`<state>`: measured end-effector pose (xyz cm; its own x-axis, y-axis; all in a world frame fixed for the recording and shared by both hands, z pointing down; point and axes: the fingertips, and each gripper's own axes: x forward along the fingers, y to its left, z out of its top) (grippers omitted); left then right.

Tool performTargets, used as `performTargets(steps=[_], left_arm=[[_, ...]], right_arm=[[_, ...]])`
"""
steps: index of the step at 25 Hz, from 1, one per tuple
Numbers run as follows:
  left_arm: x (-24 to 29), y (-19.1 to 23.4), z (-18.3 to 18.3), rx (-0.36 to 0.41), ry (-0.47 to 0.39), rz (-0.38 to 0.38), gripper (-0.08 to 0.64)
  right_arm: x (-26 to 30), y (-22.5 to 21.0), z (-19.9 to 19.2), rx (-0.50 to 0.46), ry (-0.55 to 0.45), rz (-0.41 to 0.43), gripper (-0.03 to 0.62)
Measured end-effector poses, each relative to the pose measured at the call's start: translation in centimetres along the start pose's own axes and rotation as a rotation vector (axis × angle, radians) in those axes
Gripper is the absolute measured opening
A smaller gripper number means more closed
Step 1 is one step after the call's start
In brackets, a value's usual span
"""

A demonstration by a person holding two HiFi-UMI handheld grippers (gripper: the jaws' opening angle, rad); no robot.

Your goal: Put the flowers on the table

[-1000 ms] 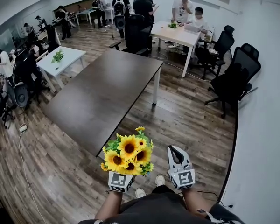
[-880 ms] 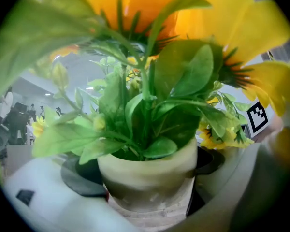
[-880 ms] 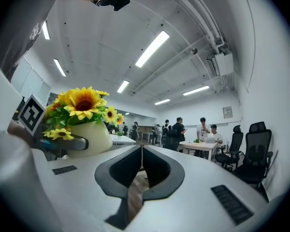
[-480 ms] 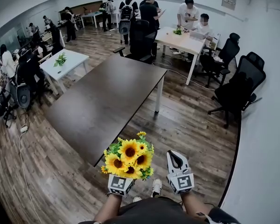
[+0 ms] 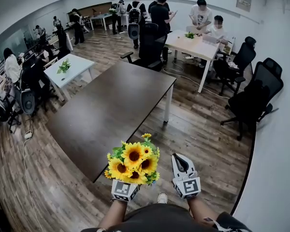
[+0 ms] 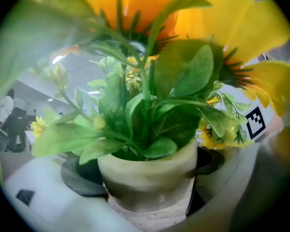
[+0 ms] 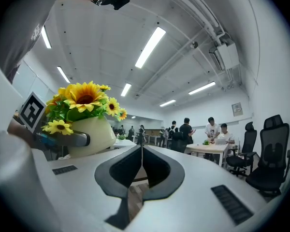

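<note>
Left gripper (image 5: 125,187) clamped tight on the pale pot (image 6: 147,175) of flowers (image 5: 133,161), just off the near corner of the dark table (image 5: 111,105), above the floor. Carry forward with the pot level, set down well in from the edge, let go only once the base sits flat. Right gripper (image 7: 141,163) pinched together, empty, just beside. Black chair (image 5: 147,42) at the table's far end, people (image 5: 160,13) beyond; no obstacle seen at the near corner.

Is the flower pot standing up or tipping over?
Standing up. The left claw holds the pot rim-up, with its sunflowers on top.
</note>
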<state>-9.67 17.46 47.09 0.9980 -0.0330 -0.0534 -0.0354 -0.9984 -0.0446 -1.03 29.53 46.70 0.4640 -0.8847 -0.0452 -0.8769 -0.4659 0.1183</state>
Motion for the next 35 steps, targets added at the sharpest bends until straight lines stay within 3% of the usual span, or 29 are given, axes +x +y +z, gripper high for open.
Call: performTargets(steps=[10,21,29,35], left_arm=[[6.0,-1.4,-0.2,-0.011,-0.002,0.013,0.538],[9.1,0.5,-2.0,-0.054,0.021,0.041,0.538],[12.9,6.4,-2.9,-0.034,0.039,0.052,0.538],[15.6,15.1,-1.6,-0.034,0.049,0.073,0.538]], right_arm=[[1.8,-7.5,-2.0,0.066,0.009,-0.004,0.025],[4.4,-9.9,-4.8,0.102,0.059,0.009,0.025],[11.7,-9.7,-4.5,0.087,0.050,0.030,0.025],[21.1,-7.9,-2.4,0.080,0.055,0.049,0.025]])
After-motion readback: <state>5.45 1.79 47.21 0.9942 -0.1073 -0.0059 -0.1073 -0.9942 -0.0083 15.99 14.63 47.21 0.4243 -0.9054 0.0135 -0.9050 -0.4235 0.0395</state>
